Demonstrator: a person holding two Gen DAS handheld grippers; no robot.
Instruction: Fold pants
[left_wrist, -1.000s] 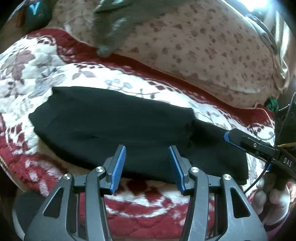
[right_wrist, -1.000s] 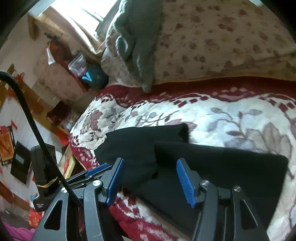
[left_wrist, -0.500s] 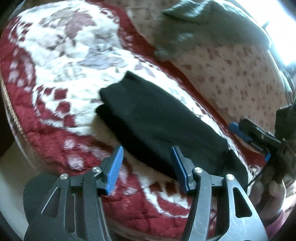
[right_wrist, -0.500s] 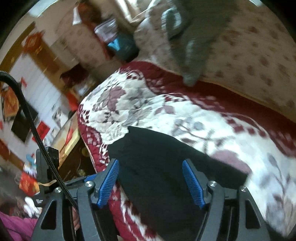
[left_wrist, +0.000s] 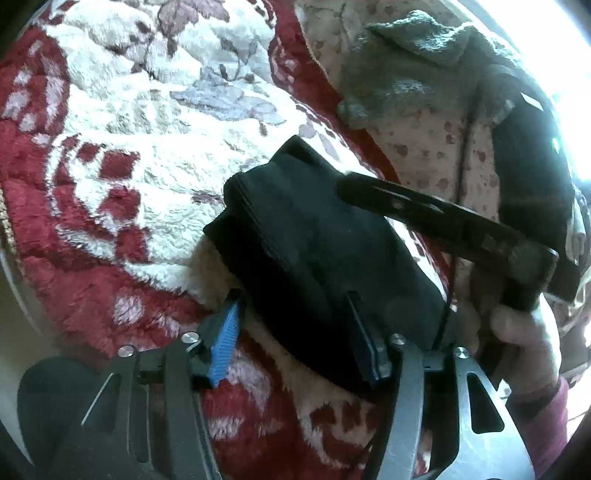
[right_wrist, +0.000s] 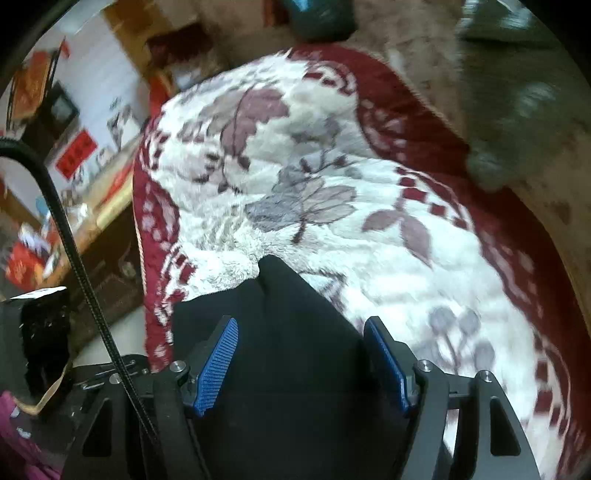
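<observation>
The black pants (left_wrist: 317, 254) lie folded into a thick bundle on the red and white floral blanket (left_wrist: 122, 155). My left gripper (left_wrist: 291, 325) is open, its blue-padded jaws straddling the near end of the bundle. My right gripper (right_wrist: 301, 347) is open too, with the black fabric (right_wrist: 291, 369) lying between its jaws. In the left wrist view the right gripper's dark finger (left_wrist: 436, 218) reaches over the bundle from the right, held by a hand (left_wrist: 517, 332).
A floral pillow (left_wrist: 417, 147) with a grey cloth (left_wrist: 399, 66) on it lies beyond the pants. The blanket's red edge (right_wrist: 147, 266) drops to the floor at left, with wooden furniture (right_wrist: 96, 206) beyond. A black cable (right_wrist: 70, 240) crosses the right wrist view.
Both grippers have swung round and moved in close to the pants. The bundle now looks shorter and thicker, and sits between the jaws of each gripper.
</observation>
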